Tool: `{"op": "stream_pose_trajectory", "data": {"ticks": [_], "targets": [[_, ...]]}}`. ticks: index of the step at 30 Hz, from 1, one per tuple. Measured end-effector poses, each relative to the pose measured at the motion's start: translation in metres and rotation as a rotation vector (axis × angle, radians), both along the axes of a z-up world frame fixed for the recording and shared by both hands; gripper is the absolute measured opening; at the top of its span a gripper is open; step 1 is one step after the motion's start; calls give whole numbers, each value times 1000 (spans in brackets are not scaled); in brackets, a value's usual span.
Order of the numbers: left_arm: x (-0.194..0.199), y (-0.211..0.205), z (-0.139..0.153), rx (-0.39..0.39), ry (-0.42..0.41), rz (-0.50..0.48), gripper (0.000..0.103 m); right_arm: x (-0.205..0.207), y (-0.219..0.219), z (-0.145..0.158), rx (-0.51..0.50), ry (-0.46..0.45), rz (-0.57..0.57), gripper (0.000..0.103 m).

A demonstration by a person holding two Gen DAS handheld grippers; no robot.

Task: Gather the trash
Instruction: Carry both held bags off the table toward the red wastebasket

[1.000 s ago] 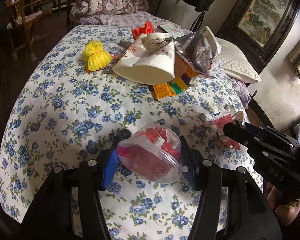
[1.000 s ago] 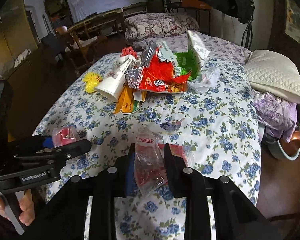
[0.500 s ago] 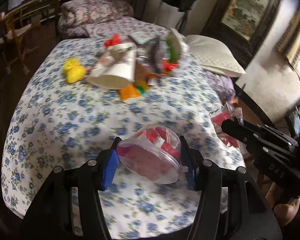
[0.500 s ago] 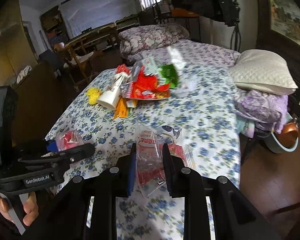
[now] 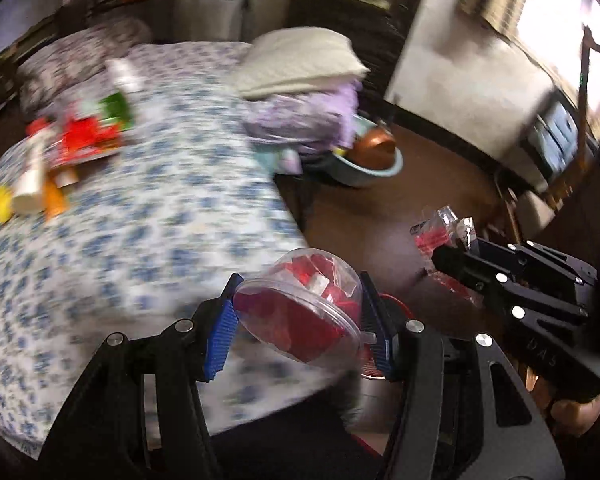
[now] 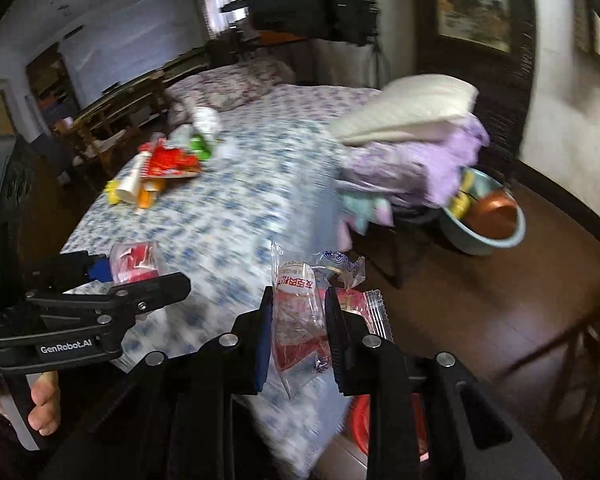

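Observation:
My left gripper (image 5: pixel 298 320) is shut on a clear plastic cup (image 5: pixel 300 320) holding red wrappers, at the near edge of the floral table (image 5: pixel 120 248). It also shows in the right wrist view (image 6: pixel 136 264). My right gripper (image 6: pixel 298 332) is shut on clear plastic wrappers with red print (image 6: pixel 300 320), held beyond the table's corner above the floor; they show in the left wrist view (image 5: pixel 443 236) too. A pile of trash (image 5: pixel 76 148) with a white paper cup (image 5: pixel 28 184) lies far back on the table. A red-rimmed metal bin (image 6: pixel 359 420) shows partly below my right gripper.
A white pillow (image 5: pixel 300 60) on purple cloth (image 5: pixel 307 116) lies at the table's right side. A blue basin with a copper pot (image 5: pixel 375 156) stands on the dark wooden floor (image 5: pixel 379 232). Wooden chairs (image 6: pixel 112 128) stand at the far left.
Both grippers have swung right and pulled back from the table with their loads. The trash pile is now far off to the left, and the floor and bin have come into view.

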State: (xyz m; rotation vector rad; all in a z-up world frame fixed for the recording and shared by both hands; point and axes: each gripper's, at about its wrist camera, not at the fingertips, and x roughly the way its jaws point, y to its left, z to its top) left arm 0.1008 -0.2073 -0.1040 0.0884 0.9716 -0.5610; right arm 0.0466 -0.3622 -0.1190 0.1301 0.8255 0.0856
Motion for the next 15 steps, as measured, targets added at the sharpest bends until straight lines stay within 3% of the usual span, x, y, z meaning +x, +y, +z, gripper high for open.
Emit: {"op": "stream_pose_trajectory", "data": {"ticks": [4,10,15], "targets": [[-7,-52,-14,27,17,-71,56,-23,-44,-27,27,34,-92,25],[-16,-120,-51,77,67,-156,56,-42,-93,-99,77,168,-192,25],[-11,-164,-98,82,202,-166,56,-49,-126,-168,181,278,-280,25]]}}
